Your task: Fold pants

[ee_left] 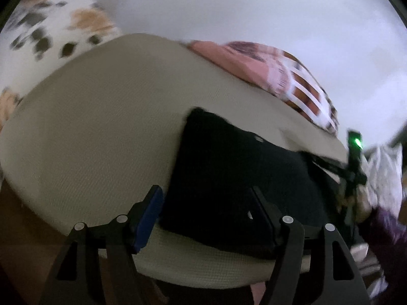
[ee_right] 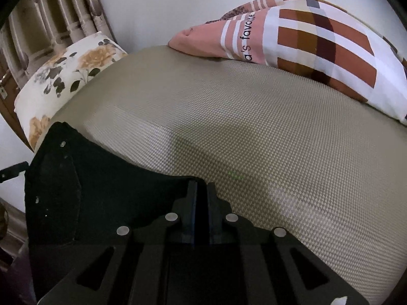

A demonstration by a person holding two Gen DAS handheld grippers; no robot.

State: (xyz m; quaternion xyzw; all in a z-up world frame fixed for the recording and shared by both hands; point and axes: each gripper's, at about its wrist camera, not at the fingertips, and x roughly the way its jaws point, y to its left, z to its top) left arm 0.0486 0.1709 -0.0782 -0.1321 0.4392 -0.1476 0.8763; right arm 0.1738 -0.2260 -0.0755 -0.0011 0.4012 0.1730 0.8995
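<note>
Black pants (ee_left: 229, 167) lie folded into a thick block on a beige woven mattress (ee_left: 101, 114). My left gripper (ee_left: 206, 195) hangs over the block's near left corner. Its jaws stand wide; the blue-padded finger (ee_left: 147, 218) is just off the left edge, and neither pad presses the cloth. In the right wrist view the pants (ee_right: 101, 190) fill the lower left. There my right gripper (ee_right: 201, 185) is shut on their near right edge, at the mattress (ee_right: 254, 127) level. The left wrist view also shows the right gripper (ee_left: 353, 167), with a green light, at the pants' right side.
A plaid pink and brown pillow (ee_right: 318, 38) lies at the back right against the white wall. A floral pillow (ee_right: 71, 71) sits at the back left by a slatted headboard (ee_right: 51, 12). White crumpled cloth (ee_left: 384, 175) and a dark purple sleeve (ee_left: 386, 228) are at the right edge.
</note>
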